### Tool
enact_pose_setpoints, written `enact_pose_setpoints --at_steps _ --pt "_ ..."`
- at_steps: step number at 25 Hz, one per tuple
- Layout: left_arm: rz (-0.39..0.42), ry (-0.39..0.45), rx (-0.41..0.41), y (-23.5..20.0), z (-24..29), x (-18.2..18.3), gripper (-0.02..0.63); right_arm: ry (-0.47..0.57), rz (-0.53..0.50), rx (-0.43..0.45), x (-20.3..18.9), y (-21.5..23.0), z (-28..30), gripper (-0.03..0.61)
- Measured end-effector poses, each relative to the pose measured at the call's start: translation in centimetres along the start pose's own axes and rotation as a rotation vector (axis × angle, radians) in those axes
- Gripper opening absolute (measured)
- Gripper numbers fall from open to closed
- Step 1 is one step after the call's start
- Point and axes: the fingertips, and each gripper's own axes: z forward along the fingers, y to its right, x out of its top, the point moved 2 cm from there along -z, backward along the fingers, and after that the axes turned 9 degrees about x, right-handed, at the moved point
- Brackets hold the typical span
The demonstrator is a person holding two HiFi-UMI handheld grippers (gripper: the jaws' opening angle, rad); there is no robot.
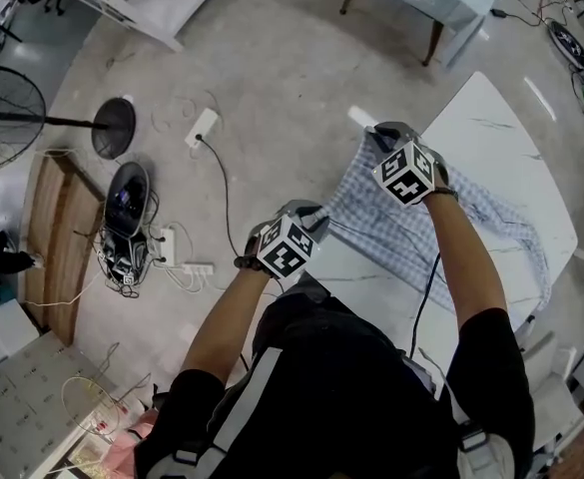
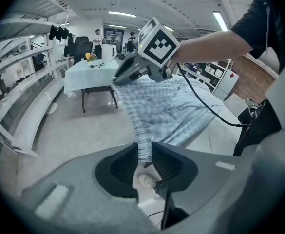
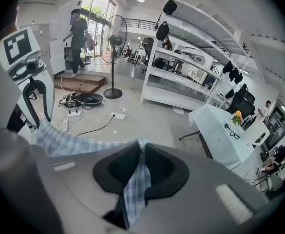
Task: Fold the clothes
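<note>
Two edges of the checked shirt [image 1: 386, 230], draped half off the white table [image 1: 491, 138], are pinched: left gripper [image 1: 309, 216] and right gripper [image 1: 376, 135] each clamp fabric (thin bites). A sharp tug could slip one free, dropping cloth onto the floor [image 1: 272, 68].

The setting is an open-plan lab or workshop-type workspace. Indicators:

- a bare concrete floor [image 1: 272, 58]
- long white shelving racks [image 3: 181, 77] along the wall
- ceiling strip lights [image 2: 123, 14]
- a pedestal fan [image 3: 117, 38]
- power strips [image 1: 187, 267] with loose cables lying on the floor
- a cloth-covered table [image 2: 91, 74]
- black office chairs [image 3: 239, 101]
</note>
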Motion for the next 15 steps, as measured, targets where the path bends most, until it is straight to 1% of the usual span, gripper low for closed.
enact_pose_setpoints --at_steps 4,7,9,11,12,13,15 --pt "-0.012 -0.017 0.004 -0.5 0.0 -0.7 0.101 0.004 0.015 0.002 -0.1 -0.4 0.5 0.049" --pt "-0.008 -0.020 0.015 -0.4 0.2 -0.8 0.108 0.005 0.028 -0.005 -0.4 -0.5 0.4 0.066" --pt "0.007 -0.019 0.036 -0.4 0.2 -0.7 0.125 0.010 0.039 0.004 -0.5 -0.6 0.2 0.122" --pt "0.021 -0.018 0.061 -0.3 0.0 -0.7 0.156 0.019 0.050 0.013 -0.6 -0.8 -0.3 0.215" --pt "0.024 -0.017 0.071 -0.2 -0.2 -0.6 0.183 0.022 0.052 0.013 -0.6 -0.8 -0.6 0.236" --pt "0.026 -0.014 0.078 -0.2 -0.4 -0.5 0.196 0.026 0.053 0.010 -0.6 -0.9 -1.0 0.242" --pt "0.034 -0.004 0.084 0.2 -0.8 -0.1 0.195 0.035 0.053 0.000 -0.6 -1.1 -1.8 0.242"
